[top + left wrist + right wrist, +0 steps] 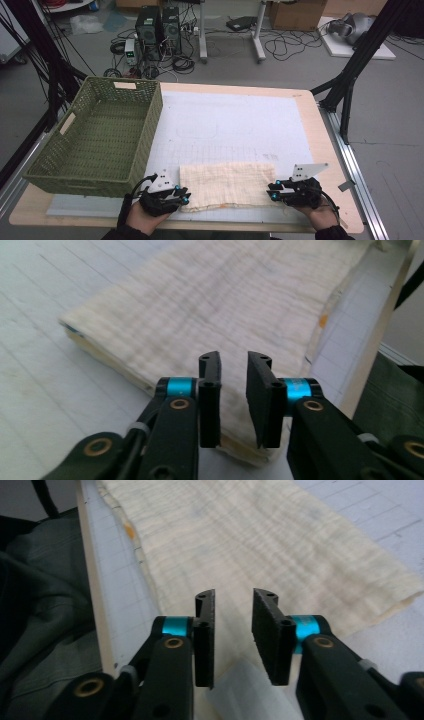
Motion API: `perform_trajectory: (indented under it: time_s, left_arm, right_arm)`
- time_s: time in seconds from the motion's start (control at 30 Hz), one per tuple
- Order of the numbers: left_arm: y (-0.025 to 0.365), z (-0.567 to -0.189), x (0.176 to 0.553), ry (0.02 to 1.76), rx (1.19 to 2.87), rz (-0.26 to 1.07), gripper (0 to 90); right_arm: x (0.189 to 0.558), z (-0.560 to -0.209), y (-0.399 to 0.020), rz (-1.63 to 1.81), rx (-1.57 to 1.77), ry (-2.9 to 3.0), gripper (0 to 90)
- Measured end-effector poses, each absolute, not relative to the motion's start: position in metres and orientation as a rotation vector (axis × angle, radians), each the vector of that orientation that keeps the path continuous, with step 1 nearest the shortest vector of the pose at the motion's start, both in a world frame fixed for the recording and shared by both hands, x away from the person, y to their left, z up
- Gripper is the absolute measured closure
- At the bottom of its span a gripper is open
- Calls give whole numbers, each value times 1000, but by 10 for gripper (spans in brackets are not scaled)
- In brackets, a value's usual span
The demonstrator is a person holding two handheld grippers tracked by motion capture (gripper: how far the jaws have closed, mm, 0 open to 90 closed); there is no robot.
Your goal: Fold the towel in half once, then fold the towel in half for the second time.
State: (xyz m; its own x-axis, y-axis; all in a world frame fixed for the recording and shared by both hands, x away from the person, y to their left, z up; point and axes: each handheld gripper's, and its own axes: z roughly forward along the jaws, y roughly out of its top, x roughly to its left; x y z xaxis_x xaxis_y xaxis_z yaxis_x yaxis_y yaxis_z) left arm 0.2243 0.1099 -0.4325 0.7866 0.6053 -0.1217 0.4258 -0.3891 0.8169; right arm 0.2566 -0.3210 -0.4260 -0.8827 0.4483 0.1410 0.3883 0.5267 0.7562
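While the folded cream cloth [227, 185] lies flat near the front edge of the tabletop [320, 125], on the white grid mat and to the right of the green woven basket [100, 135], a hand-held gripper waits at each of its short ends. The left hand-held gripper [181, 196] sits at the cloth's left end with its jaws parted and nothing pinched between them, and the right hand-held gripper [274, 192] at the right end is likewise released, its pads clear of the fabric. The likely risk is a shallow or uneven bite: if either one closes on just the top layer, the fold could peel open or the cloth sag and twist when lifted. Closing at different moments could drag the cloth toward the tabletop's front edge.
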Motion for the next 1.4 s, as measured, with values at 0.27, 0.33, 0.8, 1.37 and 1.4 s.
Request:
perform_trajectory:
  time_s: [0.27,0.33,0.8,1.37,1.4]
  left_arm:
    - [112,-433,232,796,1992,303,622]
    - [113,-433,233,800,1992,310,604]
    - [111,-433,234,796,1987,327,569]
    - [108,-434,237,794,1987,327,560]
    - [108,-434,237,796,1989,329,560]
  right_arm:
    - [269,-425,-313,1343,806,2627,517]
    - [274,-424,-309,1346,814,2622,499]
    - [283,-424,-286,1292,790,2623,446]
    - [281,-425,-292,1271,791,2626,442]
    - [281,-425,-293,1270,792,2625,442]
